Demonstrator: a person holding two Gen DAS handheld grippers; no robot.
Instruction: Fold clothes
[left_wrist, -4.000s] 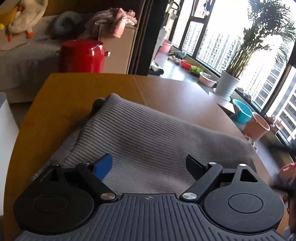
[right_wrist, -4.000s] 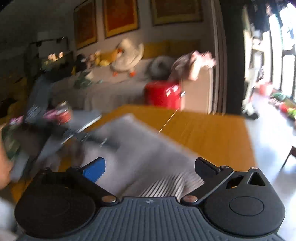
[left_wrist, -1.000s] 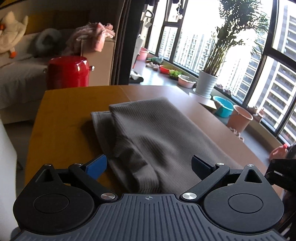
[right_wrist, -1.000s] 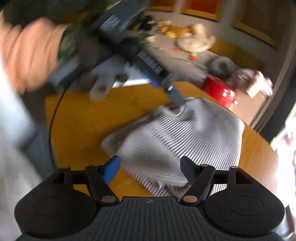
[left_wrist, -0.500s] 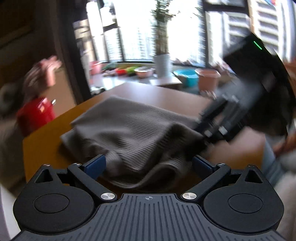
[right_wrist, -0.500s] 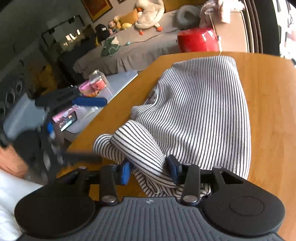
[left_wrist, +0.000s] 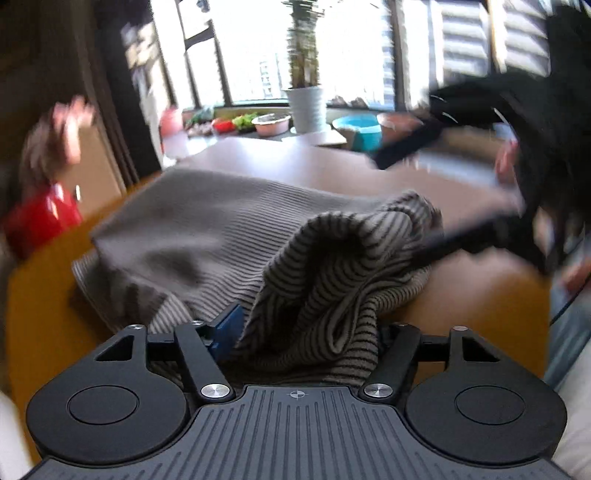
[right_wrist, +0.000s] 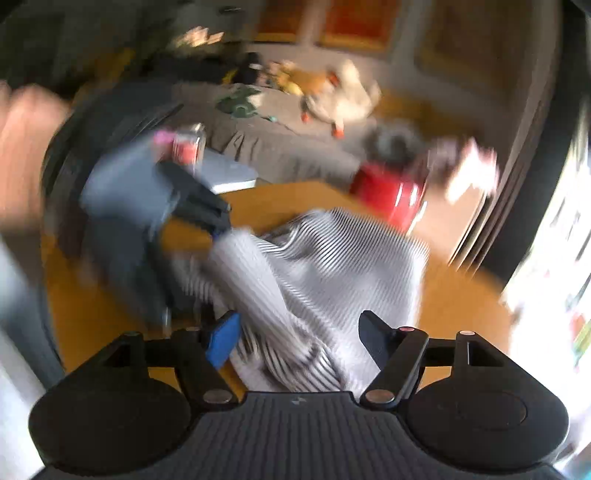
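A black-and-white striped knit garment lies on the wooden table. In the left wrist view a bunched fold of it fills the space between my left gripper's fingers, which press on it. The right gripper, blurred, reaches that fold from the right. In the right wrist view the garment lies ahead, and a fold lies between the parted fingers of my right gripper. The left gripper holds the cloth's left edge. Both views are motion-blurred.
A red pot stands beyond the table's far left edge and also shows in the right wrist view. A windowsill with a white plant pot and bowls lies behind. A grey sofa with toys stands behind the table.
My left gripper has closed on a bunched fold of the garment. My right gripper, shut on the fold half a second ago, has opened. Both cameras are swinging fast.
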